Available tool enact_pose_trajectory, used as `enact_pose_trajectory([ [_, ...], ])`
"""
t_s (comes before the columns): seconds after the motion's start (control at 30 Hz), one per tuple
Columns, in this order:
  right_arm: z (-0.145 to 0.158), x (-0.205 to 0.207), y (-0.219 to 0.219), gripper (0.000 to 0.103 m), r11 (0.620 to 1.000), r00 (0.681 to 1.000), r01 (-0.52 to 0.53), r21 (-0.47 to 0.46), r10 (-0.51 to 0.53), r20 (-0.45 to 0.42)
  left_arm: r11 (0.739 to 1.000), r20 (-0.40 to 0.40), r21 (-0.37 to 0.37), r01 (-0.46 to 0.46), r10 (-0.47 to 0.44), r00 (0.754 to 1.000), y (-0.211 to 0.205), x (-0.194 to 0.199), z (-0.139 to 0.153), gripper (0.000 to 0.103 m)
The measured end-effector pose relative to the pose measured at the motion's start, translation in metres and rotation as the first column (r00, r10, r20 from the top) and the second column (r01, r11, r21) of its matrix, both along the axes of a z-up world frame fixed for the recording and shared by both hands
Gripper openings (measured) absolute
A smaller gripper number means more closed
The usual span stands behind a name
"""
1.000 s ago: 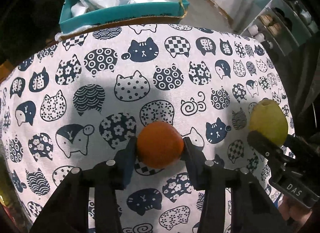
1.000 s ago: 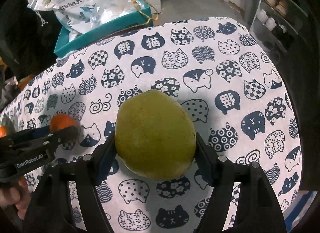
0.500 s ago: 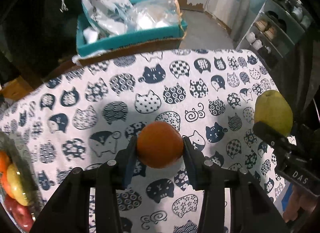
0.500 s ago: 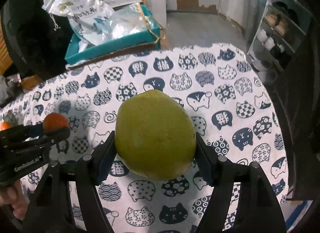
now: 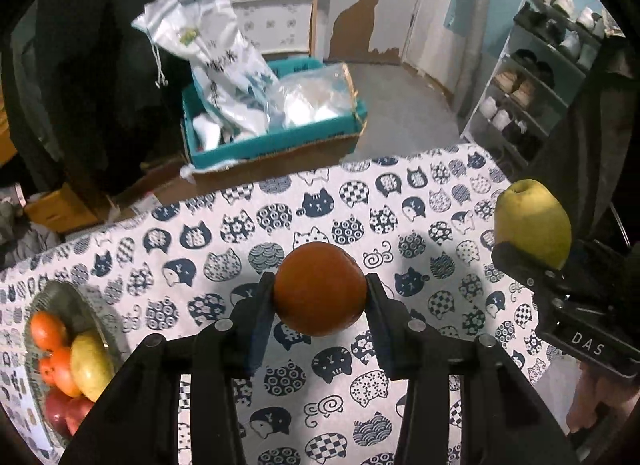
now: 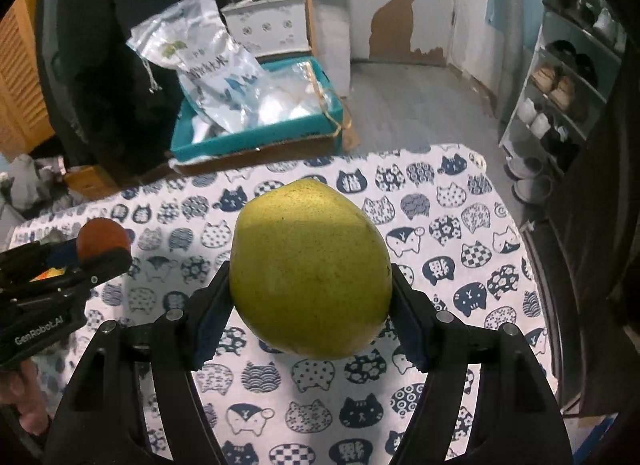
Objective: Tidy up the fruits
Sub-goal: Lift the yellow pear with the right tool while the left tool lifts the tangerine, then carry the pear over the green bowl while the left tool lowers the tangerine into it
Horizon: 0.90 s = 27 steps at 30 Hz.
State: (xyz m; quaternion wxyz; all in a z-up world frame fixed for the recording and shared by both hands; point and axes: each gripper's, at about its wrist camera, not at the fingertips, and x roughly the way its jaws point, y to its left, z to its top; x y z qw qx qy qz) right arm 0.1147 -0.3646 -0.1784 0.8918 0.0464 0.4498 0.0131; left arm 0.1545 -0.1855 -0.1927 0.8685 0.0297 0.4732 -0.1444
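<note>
The left gripper (image 5: 320,297) holds an orange (image 5: 320,289) clamped between its two pads, clear above the cat-print tablecloth (image 5: 224,233). In the left wrist view the orange sits at the centre. At about 3 o'clock from it the right gripper (image 5: 532,261) carries a green pear (image 5: 532,221), also off the cloth.

In the right wrist view the pear (image 6: 310,269) fills the middle of the frame, the right gripper (image 6: 310,297) pressing on it from both sides with its jaws set fairly wide around the fruit. The left gripper (image 6: 100,253) and its orange (image 6: 102,237) show at about 9 o'clock from the pear, well apart from it.

A plate (image 5: 76,301) of fruit lies on the cloth at about 8 o'clock from the orange in the left wrist view, near the table's left edge. It holds oranges, a yellow pear and red fruit piled together.

Beyond the table's far edge, at 12 o'clock, a teal box (image 5: 276,141) holds plastic bags (image 5: 224,77). A shoe rack (image 5: 532,93) stands at about 2 o'clock.
</note>
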Motion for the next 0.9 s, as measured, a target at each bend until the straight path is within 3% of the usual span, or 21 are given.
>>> enact_pose_trajectory([
  [0.37, 0.045, -0.018, 0.024, 0.072, 0.999, 0.995, -0.046, -0.012, 0.047, 0.088, 1.0, 0.1, -0.021, -0.008, 0.01, 0.995, 0.024, -0.029, 0.048, 0.044],
  [0.9, 0.095, -0.03, 0.078, 0.072, 0.989, 0.97, -0.148, 0.001, 0.145, 0.194, 0.994, 0.183, -0.055, -0.097, 0.106, 0.977, 0.09, -0.055, 0.088, 0.044],
])
